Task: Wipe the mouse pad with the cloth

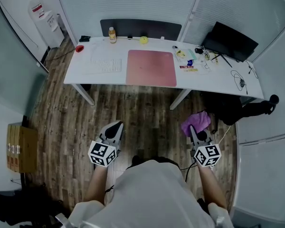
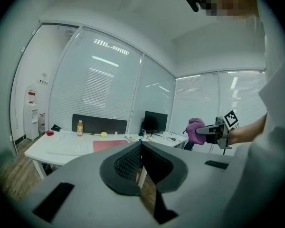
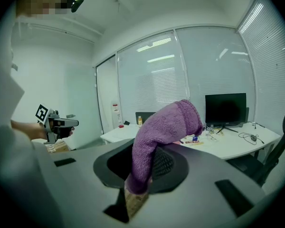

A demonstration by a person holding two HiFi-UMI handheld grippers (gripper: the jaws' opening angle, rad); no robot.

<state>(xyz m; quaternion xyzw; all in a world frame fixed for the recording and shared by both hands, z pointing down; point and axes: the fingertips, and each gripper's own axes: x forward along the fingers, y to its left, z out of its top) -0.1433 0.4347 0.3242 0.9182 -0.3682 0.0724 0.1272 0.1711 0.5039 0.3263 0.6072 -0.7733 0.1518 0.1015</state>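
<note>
A pink mouse pad (image 1: 151,68) lies flat on the white desk (image 1: 228,77) far ahead of me; in the left gripper view the mouse pad (image 2: 108,145) shows as a thin pink strip. My right gripper (image 1: 194,128) is shut on a purple cloth (image 1: 196,122), which bunches up over its jaws (image 3: 161,137). My left gripper (image 1: 116,127) is shut with nothing in it, its jaws pressed together (image 2: 140,146). Both grippers hang over the wooden floor, well short of the desk. The right gripper with the cloth (image 2: 195,130) shows at the right of the left gripper view.
On the desk sit a white keyboard (image 1: 107,64), an orange bottle (image 1: 112,34), a yellow ball (image 1: 143,40), a red object (image 1: 79,48), small items and cables (image 1: 194,61), and a black monitor (image 1: 228,41). A water dispenser (image 1: 43,15) stands far left, cardboard boxes (image 1: 16,146) at left.
</note>
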